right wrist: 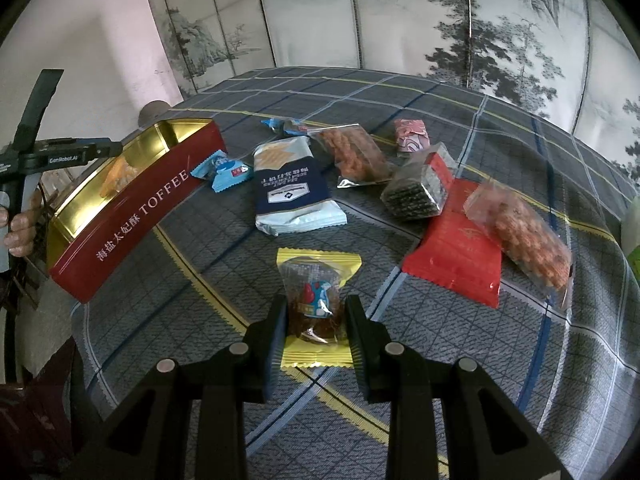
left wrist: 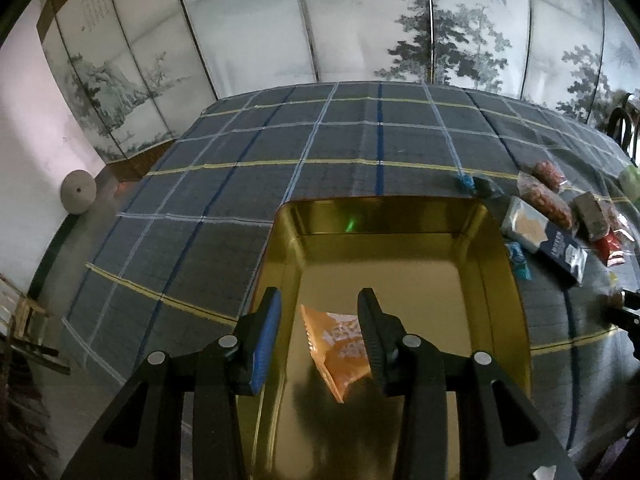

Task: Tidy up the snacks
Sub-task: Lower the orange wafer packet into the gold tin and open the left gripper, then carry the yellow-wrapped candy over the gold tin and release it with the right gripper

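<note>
Folding screen [left wrist: 360,20] behind tabletop, pale panels with ink landscape (pine trees at right, mountains at left). Pinkish-white wall [left wrist: 32,120] at left side. Round grey disc [left wrist: 78,192] leaning against this wall. Plaid cloth [left wrist: 340,140], grey-blue with yellow lines, covers tabletop. Light dim, soft.

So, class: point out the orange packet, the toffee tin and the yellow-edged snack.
orange packet [left wrist: 338,346]: left wrist view, printed front.
toffee tin [right wrist: 140,216]: right wrist view, red side wall.
yellow-edged snack [right wrist: 316,312]: right wrist view, clear middle.
</note>
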Available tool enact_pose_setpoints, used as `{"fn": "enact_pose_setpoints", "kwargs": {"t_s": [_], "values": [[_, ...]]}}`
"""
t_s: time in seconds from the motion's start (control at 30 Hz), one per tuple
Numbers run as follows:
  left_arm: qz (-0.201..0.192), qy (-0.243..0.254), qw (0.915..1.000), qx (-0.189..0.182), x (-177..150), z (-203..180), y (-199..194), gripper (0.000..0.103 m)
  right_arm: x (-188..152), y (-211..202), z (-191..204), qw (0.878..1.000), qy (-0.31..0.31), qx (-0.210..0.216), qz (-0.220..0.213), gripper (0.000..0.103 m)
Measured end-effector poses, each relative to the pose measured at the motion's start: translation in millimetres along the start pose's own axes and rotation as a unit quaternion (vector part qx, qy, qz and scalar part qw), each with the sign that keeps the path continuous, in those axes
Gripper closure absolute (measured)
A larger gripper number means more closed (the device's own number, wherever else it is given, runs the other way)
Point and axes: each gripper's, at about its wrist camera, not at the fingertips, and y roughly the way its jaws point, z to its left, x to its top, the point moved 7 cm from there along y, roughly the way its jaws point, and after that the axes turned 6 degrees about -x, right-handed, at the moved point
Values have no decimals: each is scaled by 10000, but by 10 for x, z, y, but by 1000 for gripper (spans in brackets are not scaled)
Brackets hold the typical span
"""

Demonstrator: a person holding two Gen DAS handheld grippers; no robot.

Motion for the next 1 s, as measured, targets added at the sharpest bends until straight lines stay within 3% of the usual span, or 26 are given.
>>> {"fn": "enact_pose_setpoints", "kwargs": {"t_s": [0.1, 0.43, 0.73, 1.0], "values": [[-90, 42, 9999, 55, -17, -35, -113, 48, 3, -2, -5, 10000, 22, -1, -2, 74], [-270, 57, 9996, 39, -107, -145, -498, 40, 268, -109, 260, 9984, 245, 499, -105, 74], [-270, -62, 9996, 94, -213, -57, -610, 37, 1054, -261, 1085, 9897, -235, 1306, -545, 74], [-110, -217, 9996, 150, -304, 136, -552, 36, 1459, 139, 1864, 9830, -973, 1530, -278, 74]]}}
